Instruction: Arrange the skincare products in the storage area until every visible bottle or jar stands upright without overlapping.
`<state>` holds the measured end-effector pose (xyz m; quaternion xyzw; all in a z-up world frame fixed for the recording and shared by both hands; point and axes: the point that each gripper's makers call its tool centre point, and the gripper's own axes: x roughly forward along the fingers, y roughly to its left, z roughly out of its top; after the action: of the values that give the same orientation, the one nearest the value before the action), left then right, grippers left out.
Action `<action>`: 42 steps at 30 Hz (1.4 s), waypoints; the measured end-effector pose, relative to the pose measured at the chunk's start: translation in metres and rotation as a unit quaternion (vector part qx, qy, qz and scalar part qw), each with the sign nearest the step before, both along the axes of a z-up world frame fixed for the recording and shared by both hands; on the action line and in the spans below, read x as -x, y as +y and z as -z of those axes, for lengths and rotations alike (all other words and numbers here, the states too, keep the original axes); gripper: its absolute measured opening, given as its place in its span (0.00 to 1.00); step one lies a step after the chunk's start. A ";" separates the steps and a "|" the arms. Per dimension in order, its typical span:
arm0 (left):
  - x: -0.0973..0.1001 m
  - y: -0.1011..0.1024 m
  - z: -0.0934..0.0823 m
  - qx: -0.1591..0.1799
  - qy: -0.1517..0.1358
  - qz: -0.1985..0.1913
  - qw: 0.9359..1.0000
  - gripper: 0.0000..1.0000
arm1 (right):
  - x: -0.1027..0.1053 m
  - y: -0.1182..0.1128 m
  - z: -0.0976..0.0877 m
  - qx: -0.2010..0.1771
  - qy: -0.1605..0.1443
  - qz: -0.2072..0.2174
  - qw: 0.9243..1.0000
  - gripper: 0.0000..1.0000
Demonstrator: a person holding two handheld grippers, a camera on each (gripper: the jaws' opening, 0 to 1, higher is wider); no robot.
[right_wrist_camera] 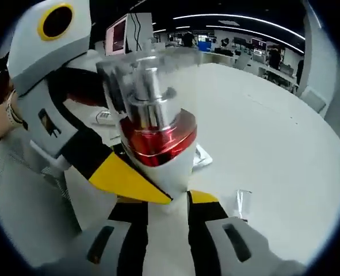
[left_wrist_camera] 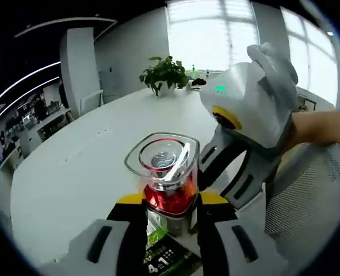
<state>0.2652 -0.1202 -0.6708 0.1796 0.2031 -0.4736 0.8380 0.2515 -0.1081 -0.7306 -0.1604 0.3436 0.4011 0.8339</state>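
In the left gripper view, my left gripper (left_wrist_camera: 171,221) was clamped on a pump bottle (left_wrist_camera: 165,178), its two yellow-tipped jaws pressed against either side of the red metallic collar. The bottle was held up off the white table (left_wrist_camera: 72,172), its clear square cap (left_wrist_camera: 162,156) facing the camera, so I looked straight down onto the silver pump head inside. Its green label showed low between my jaws. From the right came my right gripper (left_wrist_camera: 216,172), carried by my white-gloved hand (left_wrist_camera: 270,92), its dark fingers reaching in just beside the bottle's cap and collar. Far across the table stood a potted plant (left_wrist_camera: 165,75) near the bright windows.

In the right gripper view, the same bottle (right_wrist_camera: 158,135) stood close and large above my jaws, red collar and silver pump under the clear cap (right_wrist_camera: 146,75). My right gripper (right_wrist_camera: 168,198) sat at its white lower body, jaws on either side of it; whether they were pressing or merely bracketing it, I could not tell. My left gripper (right_wrist_camera: 109,172) entered from the left, one yellow tip laid against the bottle below the collar. A small clear item (right_wrist_camera: 242,202) lay on the table to the right, too small to identify.
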 end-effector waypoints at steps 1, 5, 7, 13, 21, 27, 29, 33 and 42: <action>-0.003 0.002 0.000 0.005 0.006 -0.005 1.000 0.26 | 0.001 0.000 -0.001 -0.004 0.002 0.002 1.000 0.22; -0.007 0.004 0.000 0.009 0.002 -0.014 1.000 0.26 | -0.001 0.000 -0.003 -0.013 -0.002 0.008 1.000 0.20; -0.010 0.004 0.001 0.011 0.000 -0.020 1.000 0.26 | -0.003 0.000 -0.004 -0.010 -0.009 0.009 1.000 0.18; -0.016 0.005 0.001 0.019 -0.006 -0.040 0.999 0.26 | -0.007 -0.003 -0.006 -0.012 -0.015 0.016 1.000 0.15; -0.017 0.004 0.001 0.012 -0.023 -0.027 0.999 0.28 | -0.007 -0.004 -0.007 -0.012 -0.015 0.015 1.000 0.15; -0.017 0.004 -0.004 0.039 -0.012 -0.023 0.999 0.30 | -0.008 -0.003 -0.008 -0.018 -0.014 0.017 1.000 0.16; -0.017 0.004 -0.005 0.037 -0.017 -0.020 0.999 0.30 | -0.008 -0.002 -0.008 -0.020 -0.014 0.017 1.000 0.18; -0.017 0.004 -0.005 0.030 -0.024 -0.017 0.999 0.35 | -0.009 -0.002 -0.010 -0.020 -0.018 0.015 1.000 0.19; -0.016 0.013 -0.005 0.021 -0.022 -0.019 0.999 0.40 | -0.011 -0.003 -0.013 -0.014 -0.029 0.015 0.999 0.23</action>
<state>0.2813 -0.1076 -0.6662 0.1681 0.1784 -0.4575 0.8548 0.2623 -0.1116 -0.7174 -0.1549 0.3160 0.3886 0.8516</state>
